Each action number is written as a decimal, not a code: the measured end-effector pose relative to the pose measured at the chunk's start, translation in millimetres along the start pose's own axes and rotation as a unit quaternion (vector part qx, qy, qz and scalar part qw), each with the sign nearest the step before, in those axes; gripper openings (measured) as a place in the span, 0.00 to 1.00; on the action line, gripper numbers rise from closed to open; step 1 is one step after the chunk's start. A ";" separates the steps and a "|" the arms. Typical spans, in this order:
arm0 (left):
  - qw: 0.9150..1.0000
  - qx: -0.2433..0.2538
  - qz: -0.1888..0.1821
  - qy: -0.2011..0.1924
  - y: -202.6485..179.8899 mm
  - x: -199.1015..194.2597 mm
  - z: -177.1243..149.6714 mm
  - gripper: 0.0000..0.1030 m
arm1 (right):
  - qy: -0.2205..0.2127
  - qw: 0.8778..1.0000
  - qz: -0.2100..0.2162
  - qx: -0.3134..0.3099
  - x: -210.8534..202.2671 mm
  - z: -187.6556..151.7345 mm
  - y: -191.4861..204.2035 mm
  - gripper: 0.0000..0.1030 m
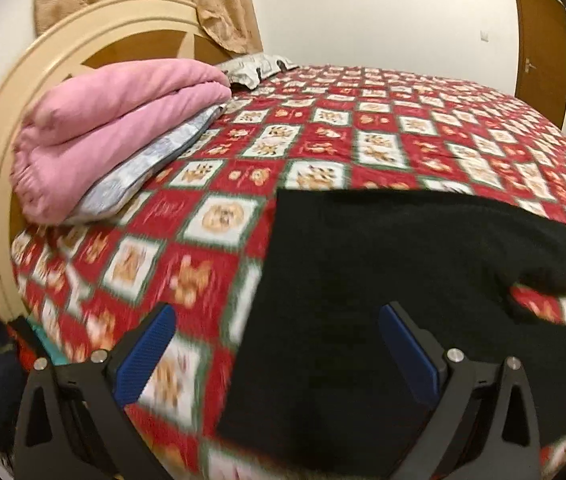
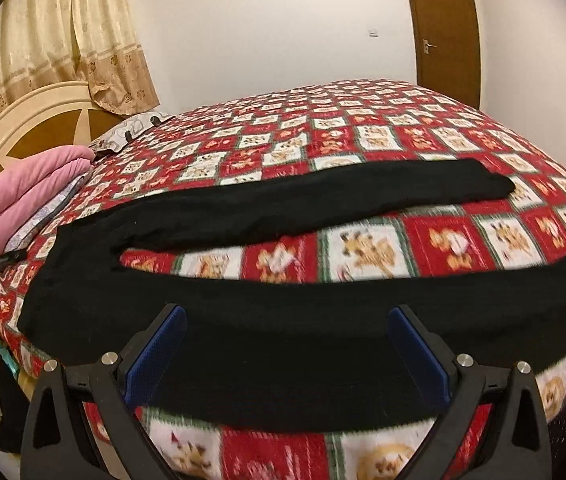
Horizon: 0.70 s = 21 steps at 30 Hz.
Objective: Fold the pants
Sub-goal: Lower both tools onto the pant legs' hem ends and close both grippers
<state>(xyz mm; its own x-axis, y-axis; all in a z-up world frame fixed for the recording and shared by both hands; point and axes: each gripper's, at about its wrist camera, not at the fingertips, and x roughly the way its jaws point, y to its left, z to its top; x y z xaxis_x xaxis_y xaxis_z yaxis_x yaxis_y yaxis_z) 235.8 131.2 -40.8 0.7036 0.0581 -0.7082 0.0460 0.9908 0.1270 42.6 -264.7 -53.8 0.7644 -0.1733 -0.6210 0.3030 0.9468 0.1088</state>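
The black pants (image 2: pixel 243 216) are laid flat and unfolded on the bed (image 2: pixel 363 132), with the 2 legs spread apart.

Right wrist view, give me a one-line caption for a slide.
Open right gripper hovers over black pants spread flat, legs apart, on a red patchwork bedspread.

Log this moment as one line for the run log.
stage: pre-grasp | black pants flat on bed, legs apart | left gripper open, empty | right gripper open over near leg
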 end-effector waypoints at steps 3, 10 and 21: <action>1.000 -0.009 -0.013 0.022 3.5 42.0 24.9 1.00 | 0.009 1.000 0.001 -0.012 12.1 12.7 10.0 0.99; 0.997 0.012 -0.017 0.069 2.4 115.1 55.2 0.87 | 0.030 0.998 0.009 -0.051 36.3 29.6 30.8 0.99; 0.993 -0.009 -0.094 0.066 6.9 145.7 58.6 0.79 | 0.075 0.986 0.047 -0.144 133.6 121.8 35.2 0.76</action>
<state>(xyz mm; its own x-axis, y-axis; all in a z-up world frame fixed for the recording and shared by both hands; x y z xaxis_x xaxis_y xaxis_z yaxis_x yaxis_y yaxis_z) 380.2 139.3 -102.5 0.5848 -0.1130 -0.8033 0.1535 0.9878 -0.0272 224.7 -287.5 -38.4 0.6825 -0.0602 -0.7284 0.0441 0.9982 -0.0411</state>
